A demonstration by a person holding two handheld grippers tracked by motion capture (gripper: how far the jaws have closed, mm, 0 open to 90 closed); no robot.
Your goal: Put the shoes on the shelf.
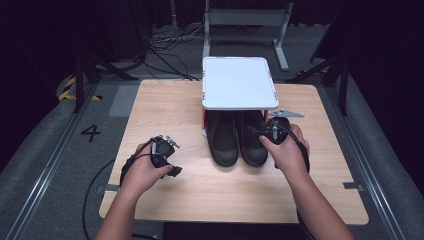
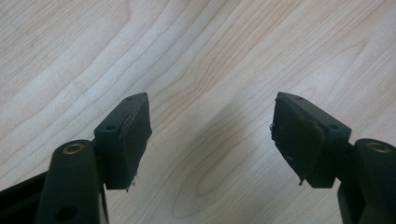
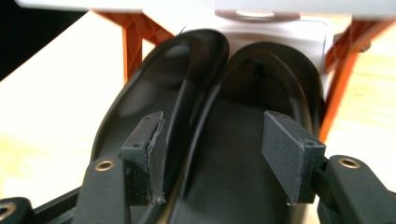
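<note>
A pair of black shoes stands side by side on the wooden table [image 1: 200,195], toes tucked under a small white shelf [image 1: 239,82] on orange legs [image 3: 133,42]. The left shoe [image 1: 223,142] and the right shoe [image 1: 251,150] have their heels toward me. My right gripper [image 1: 255,131] is at the right shoe's heel, open. In the right gripper view its pads [image 3: 154,158] stand apart over the shoe openings [image 3: 243,135], with the rims between them. My left gripper [image 1: 173,168] hovers open over bare wood [image 2: 210,70] to the left of the shoes, holding nothing.
The shelf sits at the table's far middle. Bare tabletop lies left, right and in front of the shoes. Cables [image 1: 95,185] trail from each gripper off the near edge. Dark floor with stands and wires surrounds the table.
</note>
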